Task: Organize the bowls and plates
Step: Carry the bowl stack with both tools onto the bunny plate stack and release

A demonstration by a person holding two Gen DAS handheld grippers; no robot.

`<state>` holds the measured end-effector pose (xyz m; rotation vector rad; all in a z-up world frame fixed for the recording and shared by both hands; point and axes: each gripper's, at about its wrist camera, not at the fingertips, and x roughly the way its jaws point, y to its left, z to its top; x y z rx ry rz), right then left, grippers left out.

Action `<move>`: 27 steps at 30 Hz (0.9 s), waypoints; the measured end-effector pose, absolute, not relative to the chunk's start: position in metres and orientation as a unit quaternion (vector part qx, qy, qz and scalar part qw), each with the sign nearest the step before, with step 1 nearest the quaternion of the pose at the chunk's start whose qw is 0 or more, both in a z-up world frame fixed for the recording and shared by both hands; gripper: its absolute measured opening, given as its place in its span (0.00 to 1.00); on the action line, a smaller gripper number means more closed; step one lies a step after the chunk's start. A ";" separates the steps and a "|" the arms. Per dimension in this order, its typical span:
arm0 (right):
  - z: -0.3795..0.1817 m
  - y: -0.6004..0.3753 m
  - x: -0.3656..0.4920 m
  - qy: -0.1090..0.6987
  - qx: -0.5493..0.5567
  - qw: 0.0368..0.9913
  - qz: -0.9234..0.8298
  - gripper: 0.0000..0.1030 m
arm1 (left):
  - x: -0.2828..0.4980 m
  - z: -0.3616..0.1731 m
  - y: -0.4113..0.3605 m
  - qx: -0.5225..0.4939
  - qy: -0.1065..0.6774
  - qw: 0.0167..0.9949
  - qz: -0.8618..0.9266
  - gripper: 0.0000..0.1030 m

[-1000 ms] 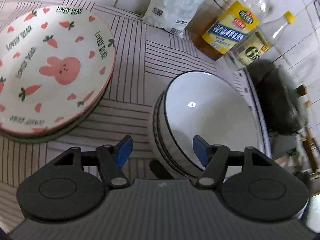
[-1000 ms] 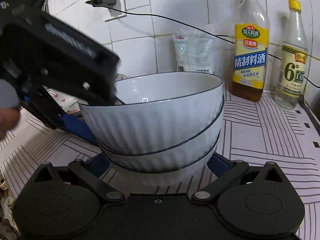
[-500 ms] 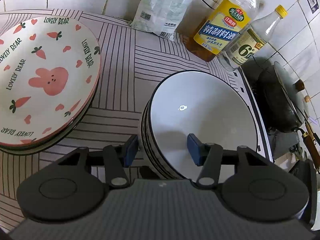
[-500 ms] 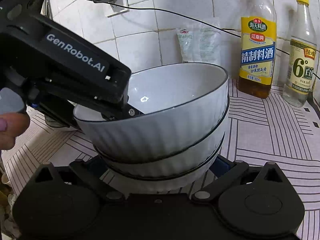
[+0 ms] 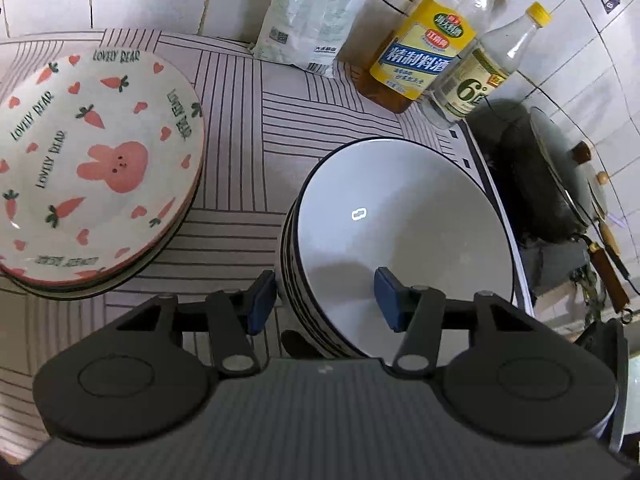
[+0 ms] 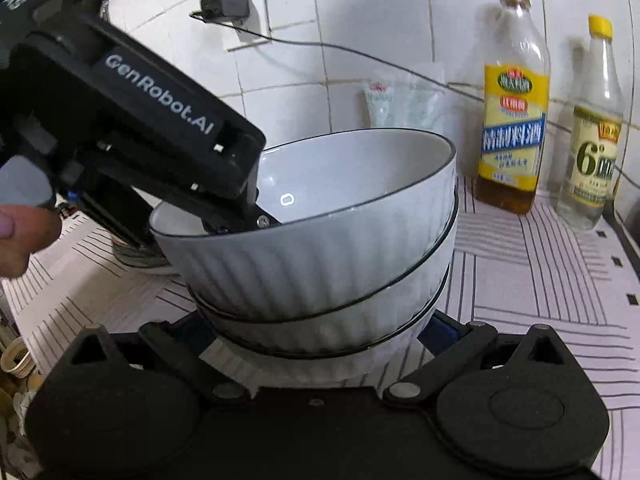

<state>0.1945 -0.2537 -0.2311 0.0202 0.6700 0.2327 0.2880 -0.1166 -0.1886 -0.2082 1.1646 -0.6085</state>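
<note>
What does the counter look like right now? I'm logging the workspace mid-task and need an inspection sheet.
Surface: striped counter covering.
Job's things: stack of white ribbed bowls, top one tilted; stack of rabbit-and-carrot patterned plates, apart from it.
Clutter: yellow-labelled bottle, clear yellow-capped bottle, white plastic bag, all by the wall.
Grippers: left tool, jaws just closed, clamps the bowls' rim; right tool holds the lowest bowl.
Cables: black cable from a wall charger.
Surroundings: white tiled wall; dark lidded wok.
</note>
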 end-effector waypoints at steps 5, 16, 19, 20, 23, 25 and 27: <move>-0.201 -0.238 0.196 0.322 0.010 0.939 0.119 1.00 | 0.273 -0.165 -0.083 -0.120 0.503 0.804 -0.293 0.50; -0.176 -0.165 0.238 0.291 -0.012 0.935 0.201 1.00 | 0.284 -0.127 -0.001 -0.104 0.482 0.839 -0.229 0.50; -0.181 -0.149 0.249 0.285 -0.013 0.933 0.219 1.00 | 0.293 -0.128 0.012 -0.090 0.477 0.848 -0.211 0.50; -0.184 -0.144 0.253 0.280 -0.017 0.934 0.222 1.00 | 0.298 -0.131 0.017 -0.089 0.479 0.849 -0.207 0.50; -0.196 -0.132 0.270 0.284 -0.020 0.930 0.233 1.00 | 0.316 -0.144 0.030 -0.091 0.486 0.847 -0.195 0.50; -0.205 -0.127 0.281 0.290 -0.017 0.927 0.237 1.00 | 0.327 -0.154 0.037 -0.096 0.489 0.845 -0.195 0.50; -0.214 -0.123 0.292 0.299 -0.020 0.925 0.235 1.00 | 0.340 -0.165 0.043 -0.101 0.497 0.839 -0.197 0.50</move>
